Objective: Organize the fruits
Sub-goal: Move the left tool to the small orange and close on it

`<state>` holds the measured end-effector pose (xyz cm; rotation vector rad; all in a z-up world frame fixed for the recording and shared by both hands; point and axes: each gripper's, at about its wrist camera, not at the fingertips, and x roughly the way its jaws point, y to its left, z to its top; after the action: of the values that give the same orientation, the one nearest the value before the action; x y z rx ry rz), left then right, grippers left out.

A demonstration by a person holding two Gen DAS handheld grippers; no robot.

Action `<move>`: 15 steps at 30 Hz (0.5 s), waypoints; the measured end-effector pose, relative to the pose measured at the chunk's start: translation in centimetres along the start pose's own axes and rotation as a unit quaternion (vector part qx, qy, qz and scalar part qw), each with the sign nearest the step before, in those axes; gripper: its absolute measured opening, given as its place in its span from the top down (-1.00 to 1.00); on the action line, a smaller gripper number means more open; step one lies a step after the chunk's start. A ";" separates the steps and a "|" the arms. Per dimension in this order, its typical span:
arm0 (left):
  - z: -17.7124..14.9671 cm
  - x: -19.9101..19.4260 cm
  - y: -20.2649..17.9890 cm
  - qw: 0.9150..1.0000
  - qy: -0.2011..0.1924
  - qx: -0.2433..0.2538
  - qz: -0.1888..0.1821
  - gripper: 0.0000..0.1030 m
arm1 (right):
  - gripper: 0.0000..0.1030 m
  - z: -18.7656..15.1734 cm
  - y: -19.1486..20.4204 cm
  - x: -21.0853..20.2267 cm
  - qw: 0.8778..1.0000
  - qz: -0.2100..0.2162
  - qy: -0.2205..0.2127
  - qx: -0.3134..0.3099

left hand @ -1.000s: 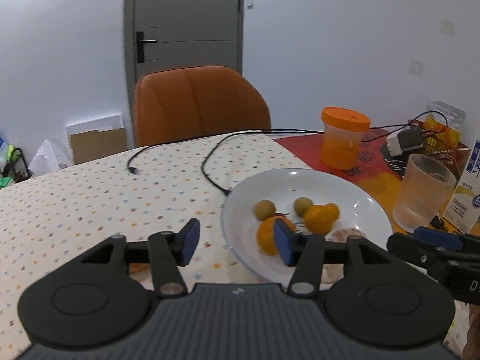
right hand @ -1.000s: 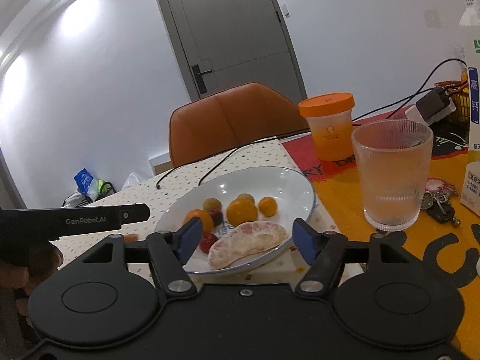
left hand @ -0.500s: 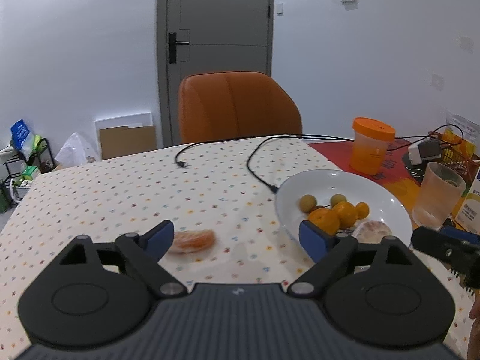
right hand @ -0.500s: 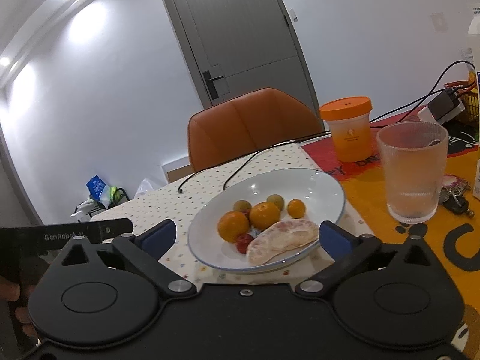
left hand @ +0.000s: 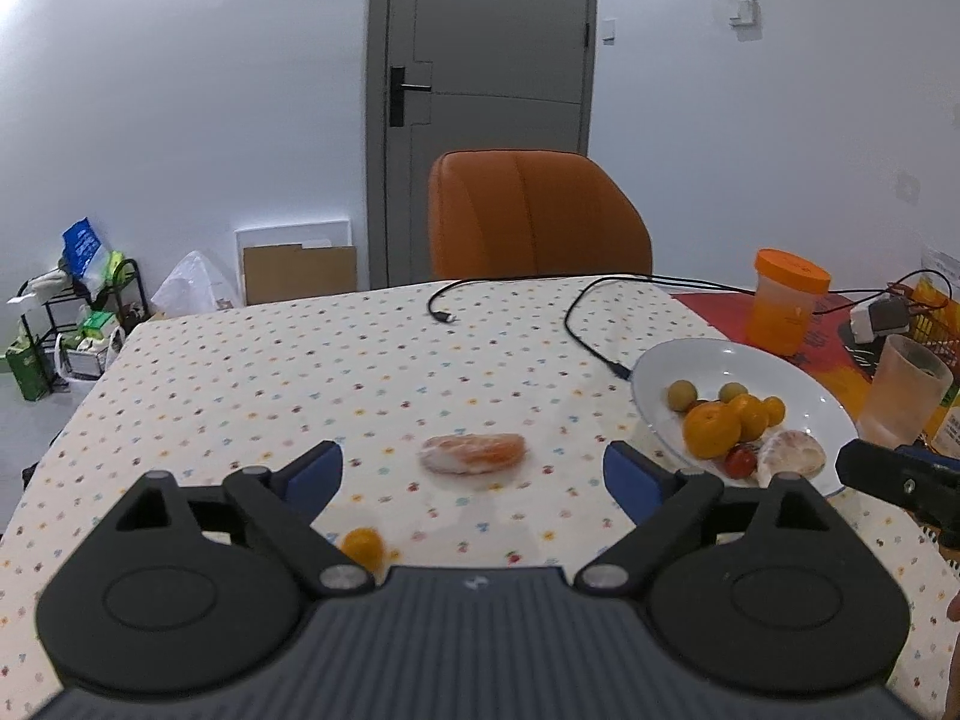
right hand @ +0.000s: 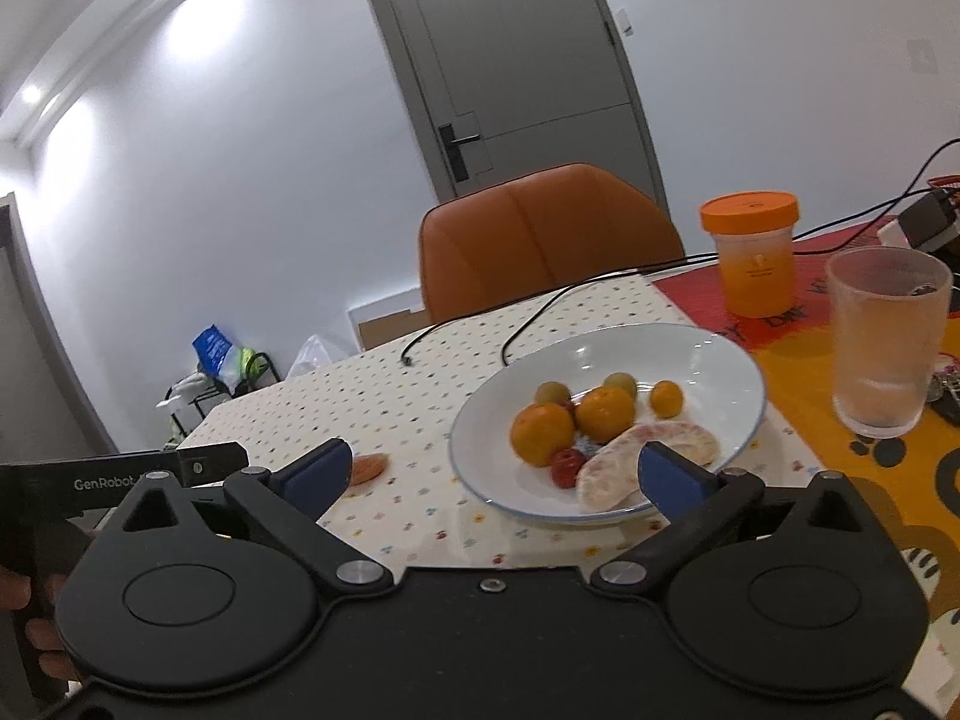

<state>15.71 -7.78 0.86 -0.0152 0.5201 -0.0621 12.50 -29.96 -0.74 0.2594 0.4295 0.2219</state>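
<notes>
My left gripper (left hand: pixel 473 471), jaws wide and empty, has swung away from the plate (left hand: pixel 729 360); a peeled segment (left hand: pixel 474 453) now lies between them, a small orange (left hand: pixel 361 546) nearer. My right gripper (right hand: pixel 492 471) is also wide. Loose fruit remains, I judge.

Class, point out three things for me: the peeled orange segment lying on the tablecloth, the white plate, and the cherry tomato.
peeled orange segment (left hand: pixel 474 453), left wrist view, middle of its flesh.
white plate (right hand: pixel 714 354), right wrist view, bare inner wall near the far rim.
cherry tomato (right hand: pixel 567 467), right wrist view, centre of its red skin.
</notes>
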 end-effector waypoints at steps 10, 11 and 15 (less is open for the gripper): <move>-0.9 -0.7 3.6 0.999 0.006 -0.024 0.022 -0.80 | -1.00 -0.6 2.8 1.2 0.999 0.019 0.015 -0.024; -1.0 -0.7 4.0 0.999 0.008 -0.029 0.024 -0.80 | -1.00 -0.6 3.1 1.4 0.999 0.021 0.016 -0.026; -1.2 -0.6 5.4 0.998 0.014 -0.048 0.029 -0.80 | -1.00 -0.7 3.9 2.2 0.999 0.034 0.025 -0.029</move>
<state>14.85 -2.33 -0.08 -0.0927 0.5513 0.0197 13.51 -25.50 -1.08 0.2120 0.4633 0.3076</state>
